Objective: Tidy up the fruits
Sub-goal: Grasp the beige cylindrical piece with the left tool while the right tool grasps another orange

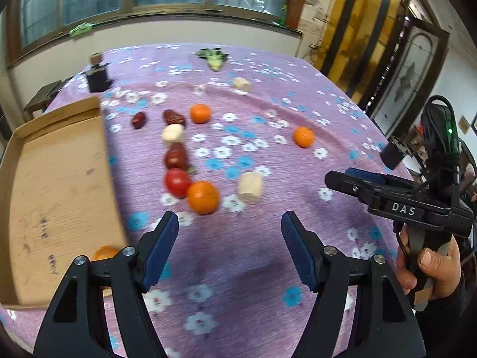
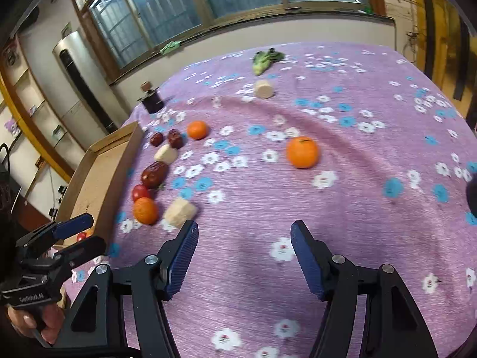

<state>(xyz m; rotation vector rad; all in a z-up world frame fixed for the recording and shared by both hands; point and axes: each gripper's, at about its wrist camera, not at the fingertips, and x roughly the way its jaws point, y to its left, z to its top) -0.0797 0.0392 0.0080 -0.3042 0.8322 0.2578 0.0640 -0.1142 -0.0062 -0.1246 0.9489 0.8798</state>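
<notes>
On the purple flowered cloth lie three oranges: one near me [image 1: 202, 197] [image 2: 145, 210], one further back [image 1: 200, 113] [image 2: 196, 129] and one alone at the right [image 1: 304, 136] [image 2: 302, 152]. A red tomato [image 1: 177, 182] [image 2: 140, 192] touches the near orange, with dark red dates [image 1: 176, 156] [image 2: 154, 174] behind it. A cardboard tray [image 1: 59, 179] [image 2: 98, 179] at the left holds another orange [image 1: 104, 253]. My left gripper [image 1: 229, 217] [image 2: 95, 231] hangs open and empty by the tray's near corner. My right gripper [image 2: 244, 226] [image 1: 337, 176] is open and empty over bare cloth.
Pale cut chunks [image 1: 250, 186] [image 2: 180, 211] lie among the fruit, one [image 1: 242, 83] far back. A green leafy vegetable [image 1: 213, 58] and a dark jar [image 1: 97, 77] sit near the table's far edge. A hand [image 1: 429, 268] holds the right gripper's handle.
</notes>
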